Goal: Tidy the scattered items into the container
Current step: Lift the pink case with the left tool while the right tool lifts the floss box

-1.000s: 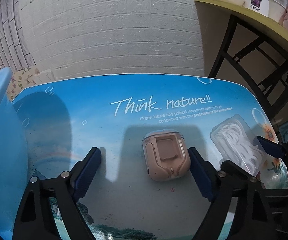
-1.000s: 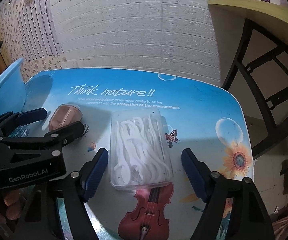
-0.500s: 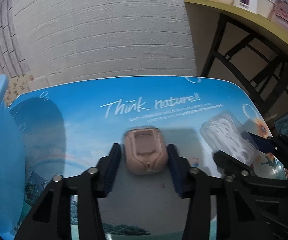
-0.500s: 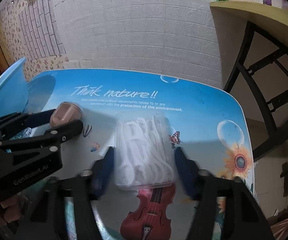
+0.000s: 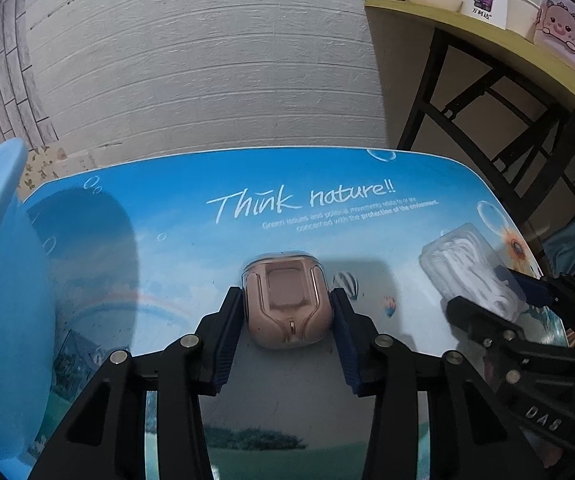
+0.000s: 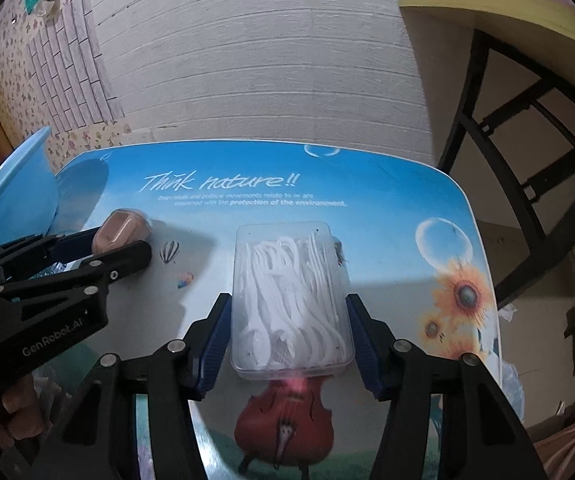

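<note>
— Look at that left gripper (image 5: pixel 287 320): matte black plastic all over, angular arms with triangular cut-outs.

— And round silver screws at every joint. The fingers (image 5: pixel 223 340) are lined with ribbed dark blue pads.

— The right gripper (image 6: pixel 289 340) is built the same way: black frame, blue ribbed pads, silver screw heads along the linkage.

— There's white lettering on the side of the left one, "GenRobot.AI". From the other camera I can only make out "DAS" on the right one's body.

— The person's left hand (image 6: pixel 15 420) shows bare skin, a few fingers, low at the edge.
</note>
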Tool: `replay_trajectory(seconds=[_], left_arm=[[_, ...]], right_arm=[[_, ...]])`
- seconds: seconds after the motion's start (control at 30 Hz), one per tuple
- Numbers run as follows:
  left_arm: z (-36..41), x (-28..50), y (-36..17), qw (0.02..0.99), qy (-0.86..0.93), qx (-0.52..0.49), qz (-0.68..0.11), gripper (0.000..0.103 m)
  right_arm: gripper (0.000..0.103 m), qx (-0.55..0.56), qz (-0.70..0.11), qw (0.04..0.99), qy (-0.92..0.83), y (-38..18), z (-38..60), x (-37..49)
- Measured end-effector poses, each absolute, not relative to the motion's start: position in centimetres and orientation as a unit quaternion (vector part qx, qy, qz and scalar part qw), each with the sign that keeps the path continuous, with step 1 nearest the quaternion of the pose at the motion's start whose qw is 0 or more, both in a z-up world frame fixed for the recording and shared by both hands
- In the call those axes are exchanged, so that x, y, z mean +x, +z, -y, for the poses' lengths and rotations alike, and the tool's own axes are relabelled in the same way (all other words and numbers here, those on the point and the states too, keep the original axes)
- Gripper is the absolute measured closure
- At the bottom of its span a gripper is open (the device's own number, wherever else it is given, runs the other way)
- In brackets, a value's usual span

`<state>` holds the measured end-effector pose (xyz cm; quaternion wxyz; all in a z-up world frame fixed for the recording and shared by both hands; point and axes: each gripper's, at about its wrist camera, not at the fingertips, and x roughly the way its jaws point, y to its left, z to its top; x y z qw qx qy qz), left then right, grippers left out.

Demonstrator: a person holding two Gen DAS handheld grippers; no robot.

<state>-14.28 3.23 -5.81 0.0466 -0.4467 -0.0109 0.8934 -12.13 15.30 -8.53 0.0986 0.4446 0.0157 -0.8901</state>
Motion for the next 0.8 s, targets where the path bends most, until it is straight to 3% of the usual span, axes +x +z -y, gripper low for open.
replay_trajectory(seconds=[0.8], left_arm=[[0.0,-7.6,-4.0,0.067,0.897,-0.436,0.033,0.062]], right_arm=[[0.046,0.456,-0.006,0.073,-0.887,-7.8,-14.9,-6.2]])
